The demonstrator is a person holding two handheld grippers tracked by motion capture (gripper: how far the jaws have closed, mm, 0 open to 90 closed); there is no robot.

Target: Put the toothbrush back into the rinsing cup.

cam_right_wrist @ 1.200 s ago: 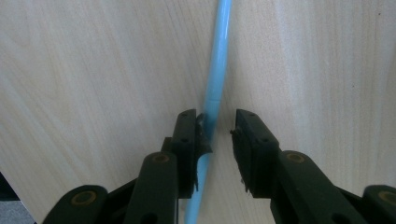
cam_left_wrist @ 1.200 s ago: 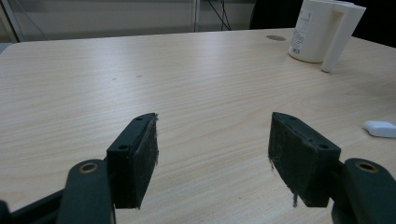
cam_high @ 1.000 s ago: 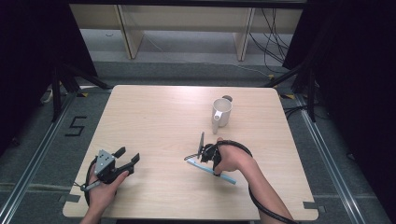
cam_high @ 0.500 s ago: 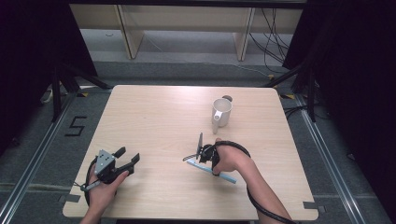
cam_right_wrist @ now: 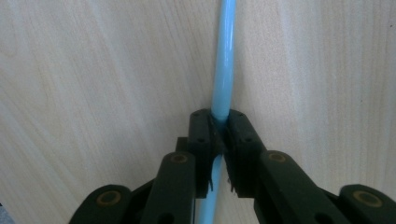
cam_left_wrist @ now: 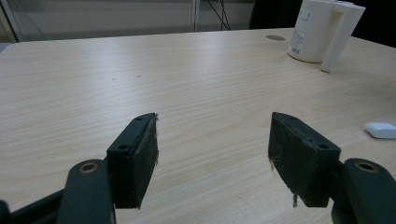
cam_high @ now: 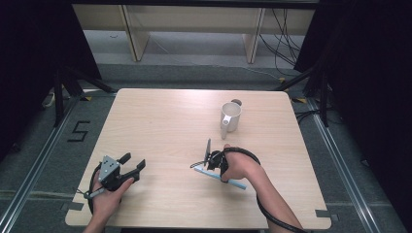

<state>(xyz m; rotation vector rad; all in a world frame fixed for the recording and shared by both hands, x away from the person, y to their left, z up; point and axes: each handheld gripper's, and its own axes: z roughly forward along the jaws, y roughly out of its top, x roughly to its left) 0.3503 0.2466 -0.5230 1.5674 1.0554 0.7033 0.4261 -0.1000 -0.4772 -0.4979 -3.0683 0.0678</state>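
Observation:
A thin light-blue rod (cam_high: 232, 181) with a white end (cam_left_wrist: 380, 129) lies on the wooden table (cam_high: 165, 121). My right gripper (cam_high: 210, 169) points down onto it, and in the right gripper view the right gripper (cam_right_wrist: 218, 116) is shut on the rod (cam_right_wrist: 224, 56). Its jaws have just been closing with the rod between them. My left gripper (cam_high: 135, 161) rests near the table's front left, open, and nothing is between the pads of the left gripper (cam_left_wrist: 212, 140). A white mug (cam_high: 231, 116) stands upright behind the right hand, and the mug (cam_left_wrist: 322, 30) has its handle turned toward me.
A small dark round mark (cam_high: 236, 102) sits on the table just behind the mug. Bare tabletop stretches across the middle and far left. Black stands and cables lie on the floor around the table.
Nothing has visibly shifted in the high view. Both hands, the rod and the mug stay where they were.

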